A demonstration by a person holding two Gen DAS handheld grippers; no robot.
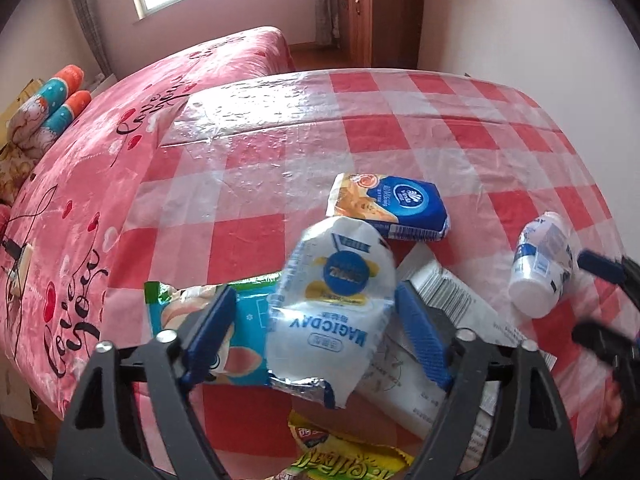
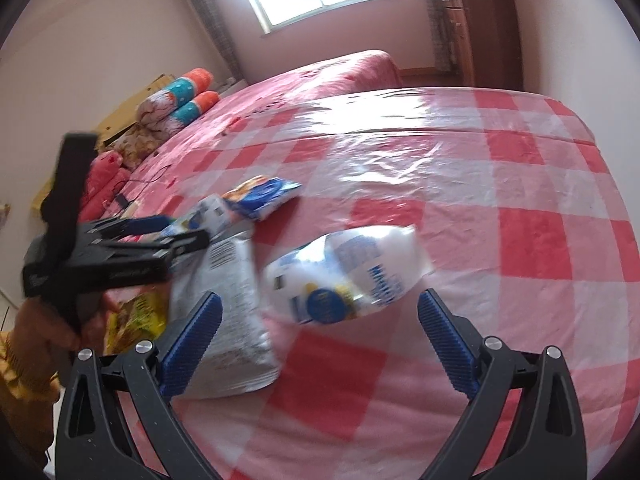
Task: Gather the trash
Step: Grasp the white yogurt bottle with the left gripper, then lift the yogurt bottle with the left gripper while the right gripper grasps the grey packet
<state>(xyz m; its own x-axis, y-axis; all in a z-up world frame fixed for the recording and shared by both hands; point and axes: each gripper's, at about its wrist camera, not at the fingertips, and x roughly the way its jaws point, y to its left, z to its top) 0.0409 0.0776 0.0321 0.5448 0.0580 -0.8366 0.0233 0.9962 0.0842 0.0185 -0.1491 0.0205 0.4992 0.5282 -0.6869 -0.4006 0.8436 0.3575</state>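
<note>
Between the left gripper (image 1: 316,332) fingers sits a white crinkly MAGICDAY pouch (image 1: 332,312), apparently unpinched; slip risk. Right gripper (image 2: 320,344) wide open, empty, near a white cup (image 2: 344,276) on the bench (image 2: 520,200).

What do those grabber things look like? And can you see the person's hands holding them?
Each grabber is a black plastic frame with triangular cut-outs and round silver bolts. The left gripper and right gripper each have two blue fingers with ribbed pads. In the right wrist view, the left grabber shows from the side with a black handle, held by a bare hand with a yellow-orange sleeve.
</note>
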